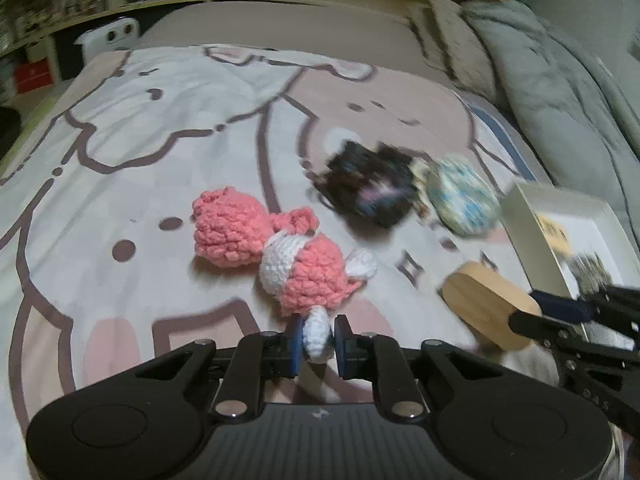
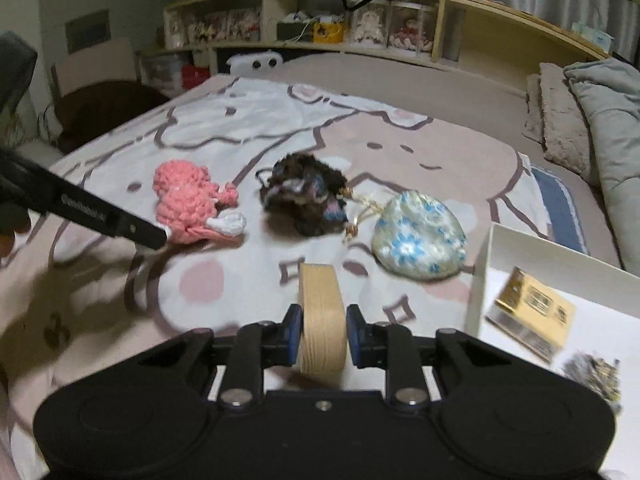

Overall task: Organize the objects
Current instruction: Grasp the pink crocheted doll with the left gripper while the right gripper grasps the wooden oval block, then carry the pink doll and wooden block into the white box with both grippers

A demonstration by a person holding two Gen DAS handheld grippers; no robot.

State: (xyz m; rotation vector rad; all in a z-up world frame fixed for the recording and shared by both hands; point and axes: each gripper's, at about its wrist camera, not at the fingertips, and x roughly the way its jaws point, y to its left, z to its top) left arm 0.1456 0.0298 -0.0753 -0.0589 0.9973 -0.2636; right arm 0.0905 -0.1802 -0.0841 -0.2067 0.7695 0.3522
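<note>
A pink and white crocheted toy [image 1: 280, 248] lies on the patterned bedspread [image 1: 132, 128]. My left gripper [image 1: 316, 340] is shut on the toy's white end, both blue pads pressing it. My right gripper [image 2: 323, 332] is shut on a pale wooden oval piece [image 2: 322, 316], held on edge between the pads. That wooden piece [image 1: 486, 304] and the right gripper [image 1: 560, 316] show at the right of the left wrist view. The left gripper's black finger [image 2: 120, 224] reaches the pink toy [image 2: 188, 208] in the right wrist view.
A dark fuzzy pouch [image 2: 306, 196] and a blue-flowered satin pouch [image 2: 420, 236] lie beyond the wooden piece. A white box [image 2: 560, 276] at the right holds a yellow carton [image 2: 532, 316] and a small dark item. Grey bedding [image 2: 608, 128] and a shelf headboard [image 2: 360, 28] stand behind.
</note>
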